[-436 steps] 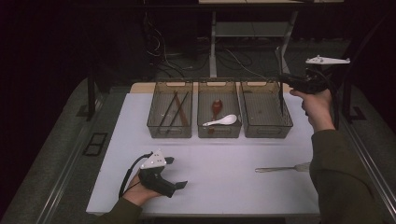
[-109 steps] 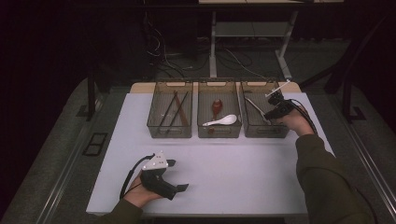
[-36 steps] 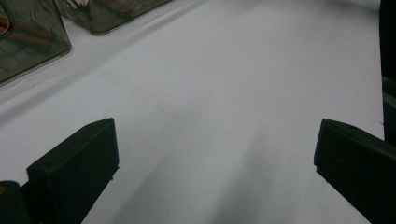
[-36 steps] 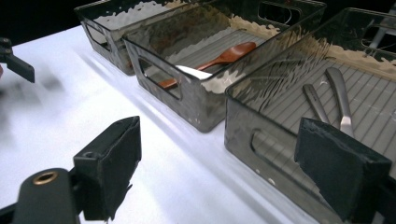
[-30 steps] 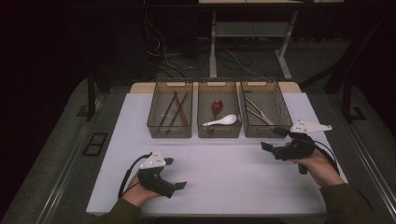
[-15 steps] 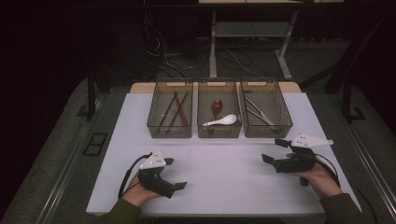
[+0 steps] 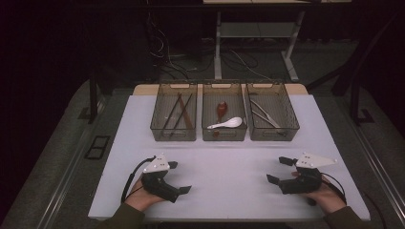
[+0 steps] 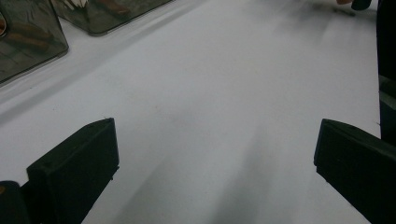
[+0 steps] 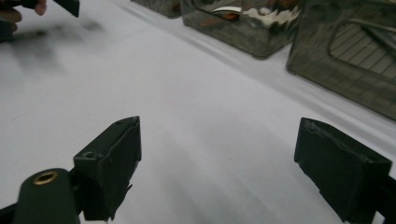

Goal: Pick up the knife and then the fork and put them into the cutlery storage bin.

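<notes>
Both grippers, left (image 7: 179,177) and right (image 7: 279,171), rest with jaws spread, empty; ahead of them the white spoon (image 7: 225,124) looks light, stiff, slippery: grip its handle.

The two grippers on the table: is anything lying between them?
No. In the high view, only bare white table lies between the left gripper and the right gripper.

Left gripper (image 7: 179,177) rests low near the table's (image 7: 229,167) front-left corner, jaws spread wide with nothing between them. Right gripper (image 7: 280,170) sits near the front-right corner, held from behind by the hand (image 7: 327,195), jaws likewise wide apart and empty.
</notes>
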A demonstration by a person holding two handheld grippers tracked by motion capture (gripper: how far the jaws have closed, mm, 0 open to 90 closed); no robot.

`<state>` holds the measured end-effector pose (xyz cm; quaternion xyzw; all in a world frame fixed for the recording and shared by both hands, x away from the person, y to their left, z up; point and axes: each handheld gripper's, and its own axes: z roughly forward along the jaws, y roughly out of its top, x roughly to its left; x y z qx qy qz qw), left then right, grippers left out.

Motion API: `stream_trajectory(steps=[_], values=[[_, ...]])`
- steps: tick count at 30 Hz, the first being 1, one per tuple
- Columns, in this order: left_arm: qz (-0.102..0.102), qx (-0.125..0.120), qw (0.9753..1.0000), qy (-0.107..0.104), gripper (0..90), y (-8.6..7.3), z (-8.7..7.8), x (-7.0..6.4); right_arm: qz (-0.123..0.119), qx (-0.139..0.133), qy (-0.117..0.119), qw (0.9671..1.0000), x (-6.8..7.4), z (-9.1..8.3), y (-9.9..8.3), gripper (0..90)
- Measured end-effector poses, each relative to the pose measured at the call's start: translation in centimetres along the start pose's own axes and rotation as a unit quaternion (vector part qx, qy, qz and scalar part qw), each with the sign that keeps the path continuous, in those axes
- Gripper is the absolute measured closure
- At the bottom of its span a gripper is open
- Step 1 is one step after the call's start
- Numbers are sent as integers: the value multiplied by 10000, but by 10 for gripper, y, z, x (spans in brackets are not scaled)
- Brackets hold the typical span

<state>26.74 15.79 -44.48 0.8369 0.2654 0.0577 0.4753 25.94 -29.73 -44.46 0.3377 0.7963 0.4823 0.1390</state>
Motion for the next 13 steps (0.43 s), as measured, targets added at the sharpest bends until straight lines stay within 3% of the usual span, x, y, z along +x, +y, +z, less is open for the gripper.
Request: stream_trajectory(steps=[13], values=[[6,16,10000,2,0,0,0,0,-80,110,161,9998,9,2,-6,145]])
